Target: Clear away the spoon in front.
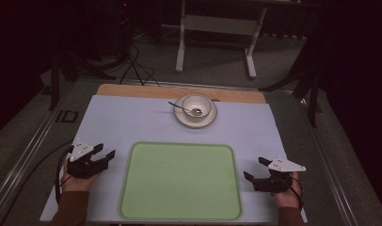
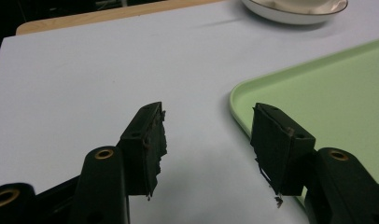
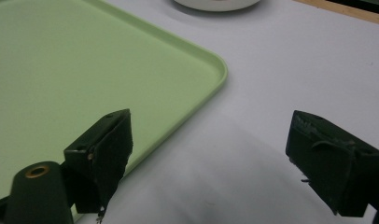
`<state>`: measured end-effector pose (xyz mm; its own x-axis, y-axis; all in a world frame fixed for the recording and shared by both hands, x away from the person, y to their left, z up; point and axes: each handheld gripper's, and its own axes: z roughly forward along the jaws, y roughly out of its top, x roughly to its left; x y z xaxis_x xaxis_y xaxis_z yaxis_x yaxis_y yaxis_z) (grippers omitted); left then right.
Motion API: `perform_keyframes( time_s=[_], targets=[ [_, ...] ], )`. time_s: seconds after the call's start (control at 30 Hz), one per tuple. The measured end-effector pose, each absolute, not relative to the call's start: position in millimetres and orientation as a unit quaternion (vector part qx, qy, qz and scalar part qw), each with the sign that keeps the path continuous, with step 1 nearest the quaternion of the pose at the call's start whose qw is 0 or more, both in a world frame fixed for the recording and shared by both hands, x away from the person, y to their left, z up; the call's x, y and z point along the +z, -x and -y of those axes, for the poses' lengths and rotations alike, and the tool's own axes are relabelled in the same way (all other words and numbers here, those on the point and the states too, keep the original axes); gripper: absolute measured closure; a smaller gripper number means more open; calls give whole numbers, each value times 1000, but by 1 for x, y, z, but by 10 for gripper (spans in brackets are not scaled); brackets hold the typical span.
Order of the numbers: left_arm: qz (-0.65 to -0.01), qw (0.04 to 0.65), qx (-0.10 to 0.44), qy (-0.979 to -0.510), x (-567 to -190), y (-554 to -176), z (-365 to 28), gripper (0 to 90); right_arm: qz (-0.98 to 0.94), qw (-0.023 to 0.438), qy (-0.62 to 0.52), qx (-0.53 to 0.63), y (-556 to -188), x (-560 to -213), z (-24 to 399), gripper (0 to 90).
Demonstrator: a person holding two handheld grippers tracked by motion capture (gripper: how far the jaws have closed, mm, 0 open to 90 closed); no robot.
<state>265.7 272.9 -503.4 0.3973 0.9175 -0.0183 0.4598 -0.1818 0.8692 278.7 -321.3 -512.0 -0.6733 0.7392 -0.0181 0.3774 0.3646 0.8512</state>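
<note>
A light green tray (image 1: 179, 181) lies bare at the front middle of the table. Behind it a white bowl (image 1: 196, 104) stands on a white saucer (image 1: 195, 117), with a spoon (image 1: 182, 108) resting in the bowl. My left gripper (image 1: 103, 151) rests left of the tray, open, nothing between its jaws. My right gripper (image 1: 255, 168) rests right of the tray, also open and empty. In the left gripper view the left gripper (image 2: 208, 140) has the tray's corner (image 2: 318, 93) ahead on the right. In the right gripper view the right gripper (image 3: 211, 154) has the tray (image 3: 85, 70) at the left.
A pale sheet (image 1: 132, 122) covers the table, with a wooden strip (image 1: 132, 90) along its far edge. Beyond the table are cables (image 1: 137, 66) on the floor and a white stand (image 1: 217, 28). The saucer's rim (image 2: 295, 11) shows at the top of the left gripper view.
</note>
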Motion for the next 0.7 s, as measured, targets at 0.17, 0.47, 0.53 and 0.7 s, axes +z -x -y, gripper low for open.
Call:
perform_keyframes(
  time_s=[0.17,0.47,0.53,0.7],
  targets=[
    [-478,423,271,-720,-503,-266,-272,443,-799,206,-348,446,-278,-511,322,144],
    [-470,430,277,-720,-500,-264,-269,439,-789,211,-341,466,-276,-508,324,144],
    [-470,433,277,-718,-500,-263,-269,438,-788,211,-340,468,-276,-507,324,144],
    [-470,441,277,-713,-499,-263,-269,436,-781,212,-336,481,-274,-506,325,144]
  ],
)
